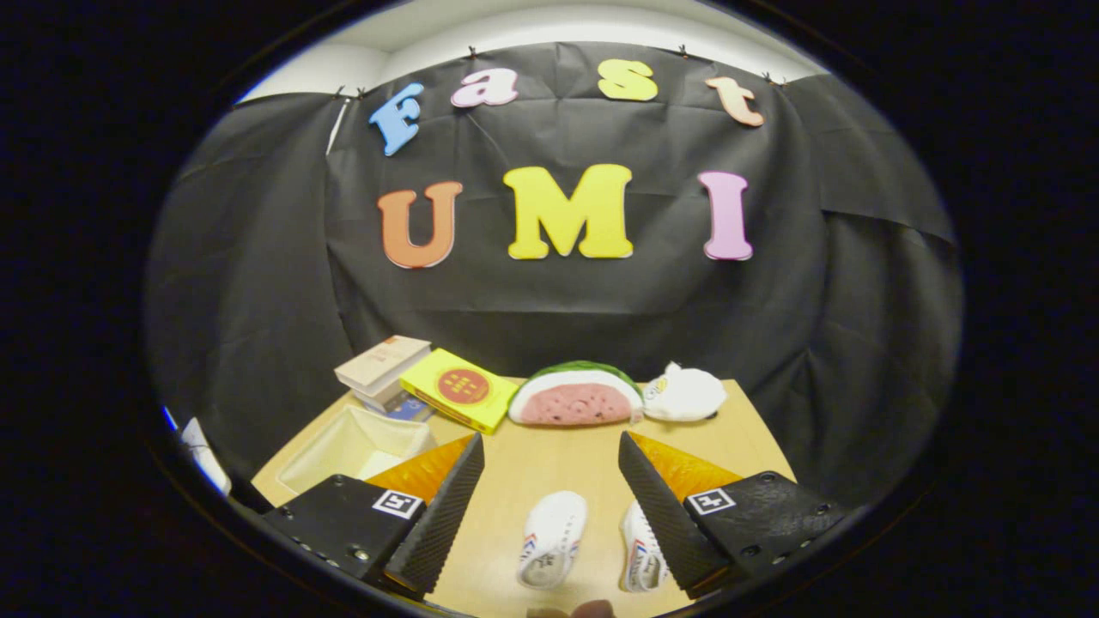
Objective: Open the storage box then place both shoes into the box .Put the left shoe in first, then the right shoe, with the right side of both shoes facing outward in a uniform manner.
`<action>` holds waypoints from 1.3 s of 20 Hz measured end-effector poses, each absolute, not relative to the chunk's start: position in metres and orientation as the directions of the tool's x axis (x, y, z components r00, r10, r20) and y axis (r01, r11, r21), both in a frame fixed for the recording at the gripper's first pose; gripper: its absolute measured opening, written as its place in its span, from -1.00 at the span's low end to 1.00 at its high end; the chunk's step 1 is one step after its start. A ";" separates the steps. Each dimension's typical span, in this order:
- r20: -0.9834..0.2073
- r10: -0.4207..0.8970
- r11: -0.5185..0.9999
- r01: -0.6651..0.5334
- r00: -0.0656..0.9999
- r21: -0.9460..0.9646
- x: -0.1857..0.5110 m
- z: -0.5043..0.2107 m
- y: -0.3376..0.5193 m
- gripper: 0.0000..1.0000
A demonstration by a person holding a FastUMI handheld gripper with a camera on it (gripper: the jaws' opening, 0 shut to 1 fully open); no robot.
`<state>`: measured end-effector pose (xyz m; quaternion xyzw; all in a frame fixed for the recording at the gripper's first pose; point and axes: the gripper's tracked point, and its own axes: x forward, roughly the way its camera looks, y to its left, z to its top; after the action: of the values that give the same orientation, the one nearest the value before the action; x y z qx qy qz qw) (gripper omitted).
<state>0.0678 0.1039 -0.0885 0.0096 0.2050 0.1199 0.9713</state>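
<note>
Gripper (pixel 549 468) fingers stand wide apart, holding nothing. Two small white shoes lie on the pale wooden worktop (pixel 549 463): one shoe (pixel 551 539) between the fingers, the other (pixel 642 558) against the right finger. Translucent storage box (pixel 352 446) sits far left, lid off.

The right-hand shoe (pixel 642 558) is lying partly hidden behind one finger (pixel 665 506) of the gripper (pixel 551 485), whose fingers are standing wide apart. Left of that shoe, the other finger is covering a corner of the storage box (pixel 343 442).
</note>
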 end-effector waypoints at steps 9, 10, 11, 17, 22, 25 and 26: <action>-0.671 0.258 0.966 -0.190 0.695 0.175 0.061 -0.242 0.093 0.92; -0.695 0.257 0.966 -0.185 0.671 0.178 0.061 -0.258 0.094 0.92; -0.717 0.266 0.964 -0.183 0.644 0.194 0.062 -0.273 0.097 0.92; -0.808 0.288 0.958 -0.141 0.514 0.251 0.067 -0.339 0.106 0.81; -0.827 0.316 0.948 -0.133 0.464 0.288 0.075 -0.358 0.114 0.46; -0.836 0.329 0.944 -0.129 0.438 0.304 0.077 -0.369 0.120 0.20; -0.837 0.340 0.940 -0.130 0.428 0.316 0.074 -0.366 0.122 -0.05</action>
<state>0.0741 0.1221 -0.3664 0.1021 0.5161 0.1401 0.8388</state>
